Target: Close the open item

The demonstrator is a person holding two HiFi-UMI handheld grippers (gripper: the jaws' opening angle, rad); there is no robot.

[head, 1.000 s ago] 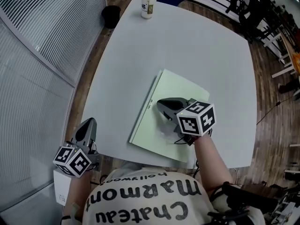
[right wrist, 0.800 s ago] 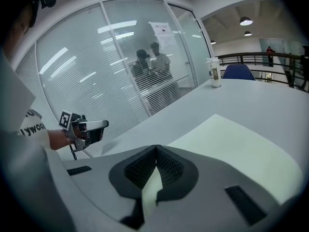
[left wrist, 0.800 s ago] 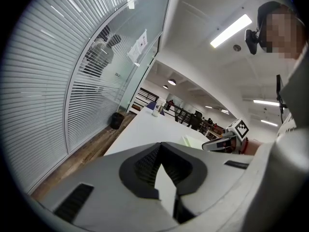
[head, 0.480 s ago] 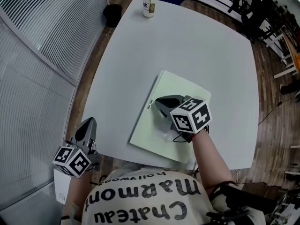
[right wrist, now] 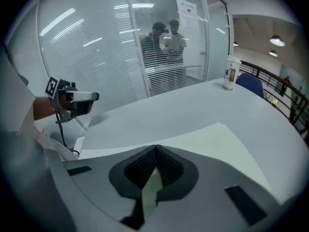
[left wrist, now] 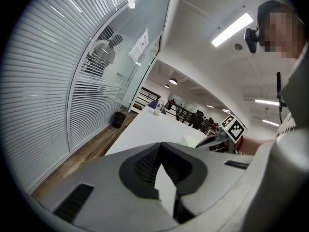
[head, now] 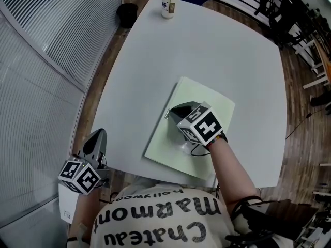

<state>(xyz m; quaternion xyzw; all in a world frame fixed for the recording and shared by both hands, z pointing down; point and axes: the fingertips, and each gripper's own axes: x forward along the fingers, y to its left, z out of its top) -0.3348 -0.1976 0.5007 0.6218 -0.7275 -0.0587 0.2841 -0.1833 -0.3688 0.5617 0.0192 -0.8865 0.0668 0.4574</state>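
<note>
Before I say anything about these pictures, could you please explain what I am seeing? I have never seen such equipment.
There is no robot here. A person holds a two-jaw tool in each hand, and the cubes with black-and-white squares are part of these tools. The picture from above comes from a camera on the person's head, looking down. The other two come from cameras that ride on each tool and look along its jaws. On the grey table lies a pale green folder, flat and apparently closed. A paper cup stands at the far edge. The right gripper is over the folder. The left gripper is off the table, near its closest corner. Both have their jaws together and hold nothing.
</note>
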